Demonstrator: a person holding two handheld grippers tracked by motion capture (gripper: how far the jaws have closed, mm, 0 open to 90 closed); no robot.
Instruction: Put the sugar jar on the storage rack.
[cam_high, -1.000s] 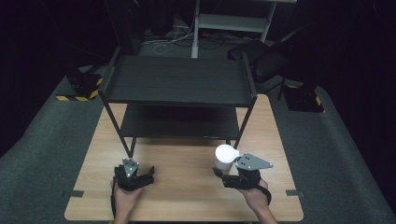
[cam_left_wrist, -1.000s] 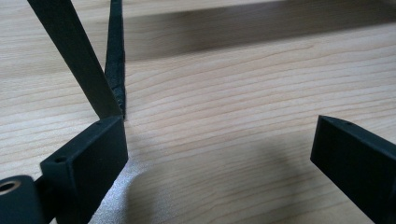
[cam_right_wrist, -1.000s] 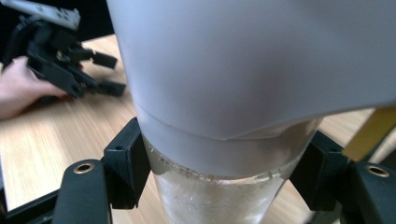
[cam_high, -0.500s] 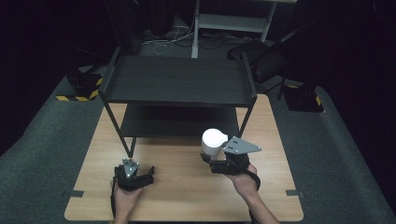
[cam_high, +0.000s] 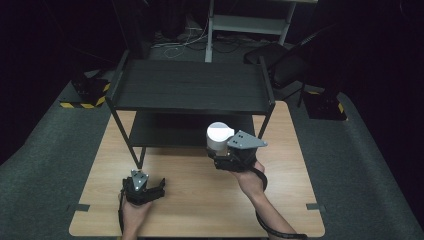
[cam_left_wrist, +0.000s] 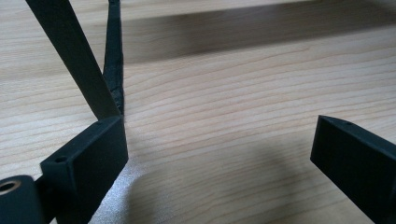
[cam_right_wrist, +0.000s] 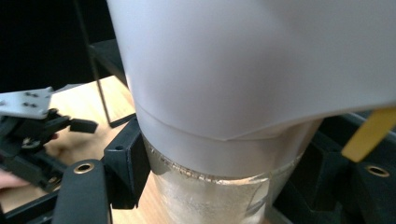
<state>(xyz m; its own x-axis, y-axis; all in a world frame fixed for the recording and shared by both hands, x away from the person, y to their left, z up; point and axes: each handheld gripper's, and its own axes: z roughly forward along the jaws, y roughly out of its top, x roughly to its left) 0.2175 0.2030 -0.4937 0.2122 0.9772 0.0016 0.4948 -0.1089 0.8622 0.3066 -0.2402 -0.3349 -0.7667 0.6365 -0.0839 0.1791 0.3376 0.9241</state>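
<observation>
A light wooden desk (cam_high: 200, 200) carries a black two-tier metal shelf rack (cam_high: 192, 86) along its far edge, the rack's lower tier sitting in shadow beneath the slatted top tier. The right gripper (cam_high: 223, 156), held up in the person's right hand (cam_high: 251, 179) in front of the rack's lower tier and toward the desk's right half, has its jaws closed against a clear glass jar with a wide white lid (cam_high: 219, 137); the jar stands upright in the grip, lifted off the desk surface, its lid just below the front edge of the top tier in the high view. In the right gripper view the jar's glass body (cam_right_wrist: 210, 196) sits between the two black jaws, with the white lid looming above them. The left gripper (cam_high: 146, 189) rests low near the desk's near-left corner in the person's left hand (cam_high: 134, 212), its jaws spread wide apart with nothing between them; in the left gripper view bare wood grain lies between them, and a slim black rack leg (cam_left_wrist: 77, 60) meets the desk just beyond the left-side jaw.
</observation>
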